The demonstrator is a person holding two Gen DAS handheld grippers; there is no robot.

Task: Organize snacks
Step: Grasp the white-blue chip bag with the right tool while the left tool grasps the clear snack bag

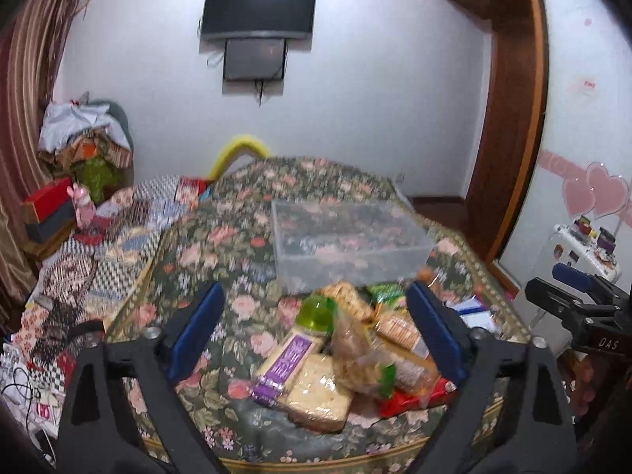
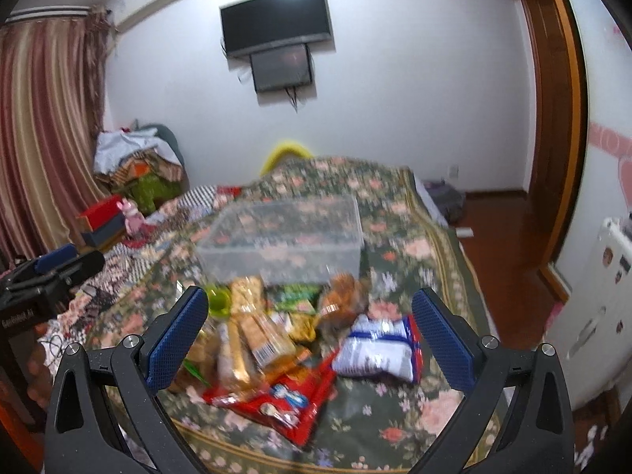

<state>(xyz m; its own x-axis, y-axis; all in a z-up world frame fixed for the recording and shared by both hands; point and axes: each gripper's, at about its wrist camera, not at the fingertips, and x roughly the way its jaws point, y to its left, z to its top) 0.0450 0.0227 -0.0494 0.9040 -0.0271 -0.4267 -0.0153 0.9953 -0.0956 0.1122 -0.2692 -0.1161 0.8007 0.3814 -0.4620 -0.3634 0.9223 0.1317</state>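
A pile of snack packets (image 1: 355, 351) lies on the floral bedcover (image 1: 221, 245) near its front edge. It shows in the right wrist view too (image 2: 268, 339). On top are a purple-labelled pack with a green cap (image 1: 288, 355), a red packet (image 2: 276, 395) and a blue-white bag (image 2: 375, 349). Behind the pile stands an empty clear plastic box (image 1: 347, 237), also seen in the right wrist view (image 2: 284, 237). My left gripper (image 1: 316, 331) is open above the pile. My right gripper (image 2: 310, 335) is open above the pile, and it shows at the right edge of the left wrist view (image 1: 572, 296).
A patterned quilt (image 1: 118, 237) and cluttered boxes (image 1: 47, 209) lie left of the bed. A TV (image 1: 258, 8) hangs on the far wall. A wooden door frame (image 1: 509, 118) and a white appliance (image 2: 600, 296) stand on the right.
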